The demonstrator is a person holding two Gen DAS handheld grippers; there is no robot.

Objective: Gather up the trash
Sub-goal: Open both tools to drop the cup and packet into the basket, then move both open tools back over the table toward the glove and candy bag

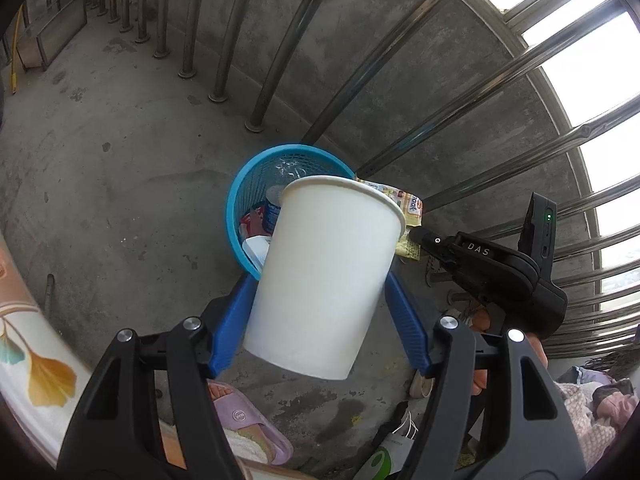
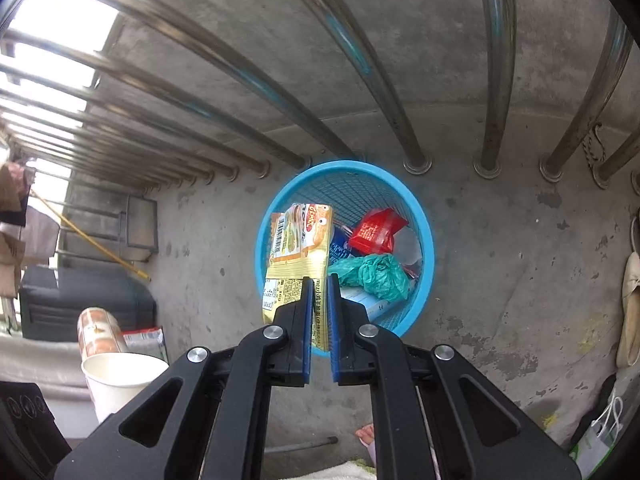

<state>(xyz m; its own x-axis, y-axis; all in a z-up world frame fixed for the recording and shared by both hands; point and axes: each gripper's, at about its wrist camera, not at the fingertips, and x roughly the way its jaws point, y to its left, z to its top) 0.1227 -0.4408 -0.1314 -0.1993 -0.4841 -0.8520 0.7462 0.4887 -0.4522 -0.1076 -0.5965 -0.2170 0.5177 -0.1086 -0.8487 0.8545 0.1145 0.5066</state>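
Note:
My left gripper (image 1: 320, 280) is shut on a white paper cup (image 1: 324, 276) and holds it tilted above the floor, just in front of the blue mesh basket (image 1: 236, 196). The cup also shows at the lower left of the right wrist view (image 2: 120, 380). My right gripper (image 2: 320, 280) is shut on a yellow snack wrapper (image 2: 298, 248) and holds it over the near left rim of the basket (image 2: 424, 216). The wrapper's edge and the right gripper's black body (image 1: 500, 276) show in the left wrist view. The basket holds a red packet (image 2: 376, 230), a green plastic bag (image 2: 374, 274) and other litter.
Steel railing bars (image 2: 360, 60) and a concrete wall stand right behind the basket. A purple slipper (image 1: 248, 424) and a foot are below my left gripper. A beige shoe (image 2: 630, 308) lies at the right. A dark box (image 2: 84, 304) and a patterned cup (image 2: 100, 332) sit at the left.

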